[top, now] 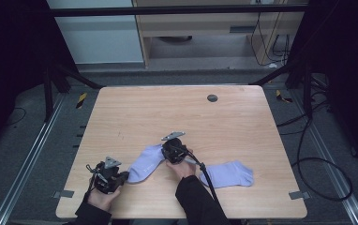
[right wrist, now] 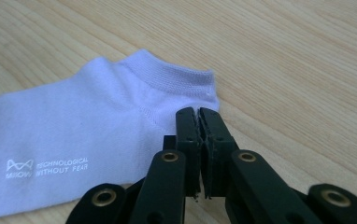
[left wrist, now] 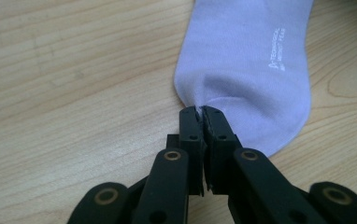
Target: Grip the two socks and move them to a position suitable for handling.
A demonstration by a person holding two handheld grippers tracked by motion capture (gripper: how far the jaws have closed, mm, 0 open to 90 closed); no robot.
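Left gripper [left wrist: 200, 111] at seven o'clock, jaws pinched on the near sock [top: 145, 161] toe, right gripper [right wrist: 199, 112] at table centre, jaws closed on its heel, second sock [top: 228, 173] at five o'clock, pale wooden table [top: 177, 108], grey carpet [top: 36, 154], black frame [top: 177, 10] beyond.

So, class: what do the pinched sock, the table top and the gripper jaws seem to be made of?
Pinched sock: soft knit fabric, probably cotton blend; ribbed cuff and puckering where the left gripper grips it.
Table top: light wood or wood-look laminate, matte; grain lines show.
Jaws of the right gripper: black, matte, probably plastic, with brass-coloured pivots.
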